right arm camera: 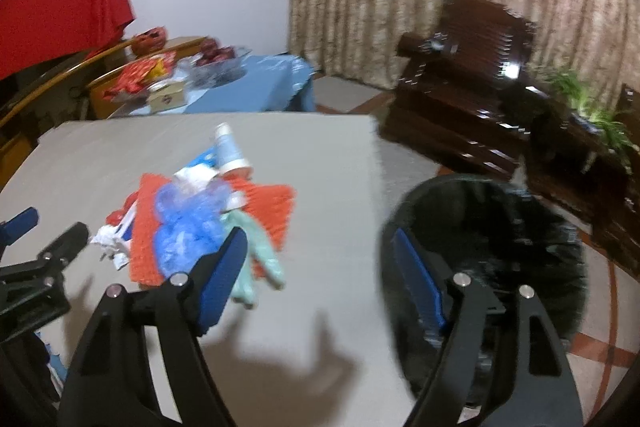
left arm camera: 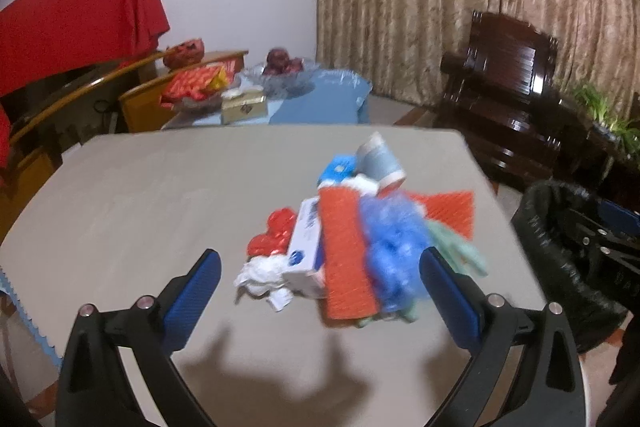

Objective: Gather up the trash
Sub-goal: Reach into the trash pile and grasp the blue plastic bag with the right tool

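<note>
The left gripper (left arm camera: pixel 320 277) holds its fingers wide apart above the near edge of the trash pile (left arm camera: pixel 352 231) on the grey tabletop (left arm camera: pixel 160 195). The right gripper (right arm camera: pixel 320 259) has its fingers apart with nothing between them, beside the pile, and the black-lined bin (right arm camera: pixel 500 227) stands just off the tabletop's right edge.

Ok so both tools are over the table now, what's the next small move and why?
Probably ease the left tool forward and down around the white box at the near edge of the trash pile. Its jaws stand open with nothing between them, and the box lies just ahead. The black-lined bin waits beside the table.
</note>
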Demonstrator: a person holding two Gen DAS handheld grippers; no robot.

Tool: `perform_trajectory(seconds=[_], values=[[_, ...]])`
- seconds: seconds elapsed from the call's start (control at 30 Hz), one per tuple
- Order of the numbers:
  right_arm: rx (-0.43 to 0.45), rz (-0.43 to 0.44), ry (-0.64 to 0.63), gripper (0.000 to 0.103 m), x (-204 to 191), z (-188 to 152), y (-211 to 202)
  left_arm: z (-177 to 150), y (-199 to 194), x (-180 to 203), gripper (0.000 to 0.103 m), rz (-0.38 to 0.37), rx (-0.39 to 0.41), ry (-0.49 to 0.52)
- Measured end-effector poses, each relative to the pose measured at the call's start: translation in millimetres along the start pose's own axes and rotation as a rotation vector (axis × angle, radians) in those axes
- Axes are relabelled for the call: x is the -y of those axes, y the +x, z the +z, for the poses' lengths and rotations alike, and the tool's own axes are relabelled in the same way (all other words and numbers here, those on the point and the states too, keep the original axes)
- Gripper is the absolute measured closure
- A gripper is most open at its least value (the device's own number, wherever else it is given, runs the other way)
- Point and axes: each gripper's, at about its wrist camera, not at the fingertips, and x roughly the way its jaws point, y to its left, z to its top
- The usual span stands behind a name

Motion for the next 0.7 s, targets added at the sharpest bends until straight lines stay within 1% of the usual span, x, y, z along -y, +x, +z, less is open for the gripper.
perform_trajectory(seconds=[0.1, 0.17, 0.27, 0.33, 0.4, 0.47, 0.57, 0.63, 0.67, 0.7], values=[[-0.029, 0.064, -0.021, 0.032, -25, -4, 23, -4, 16, -12, 0.006, 0.047, -0.044, 0.023], [-0.049, 0.114, -0.034, 0.033, -44, -6, 38, -6, 25, -26, 0.006, 0.056, -0.054, -0.002], [-0.059, 0.156, -0.062, 0.033, -66, -7, 51, -8, 36, -44, 0.006, 0.071, -0.071, -0.036], [-0.070, 0.176, -0.084, 0.032, -77, -8, 58, -8, 43, -54, 0.006, 0.069, -0.088, -0.046], [-0.084, 0.190, -0.096, 0.021, -85, -10, 65, -8, 49, -62, 0.006, 0.049, -0.094, -0.045], [-0.114, 0.188, -0.113, 0.020, -92, -13, 75, -9, 52, -68, 0.006, 0.065, -0.083, -0.039], [-0.168, 0.190, -0.116, 0.020, -100, -21, 93, -10, 54, -75, 0.006, 0.050, -0.047, -0.050], [-0.194, 0.202, -0.104, 0.022, -100, -24, 104, -11, 55, -77, 0.006, 0.066, -0.044, -0.054], [-0.207, 0.211, -0.104, 0.031, -100, -25, 107, -12, 58, -78, 0.006, 0.063, -0.050, -0.058], [-0.222, 0.230, -0.111, 0.042, -102, -26, 110, -13, 59, -79, 0.006, 0.059, -0.059, -0.061]])
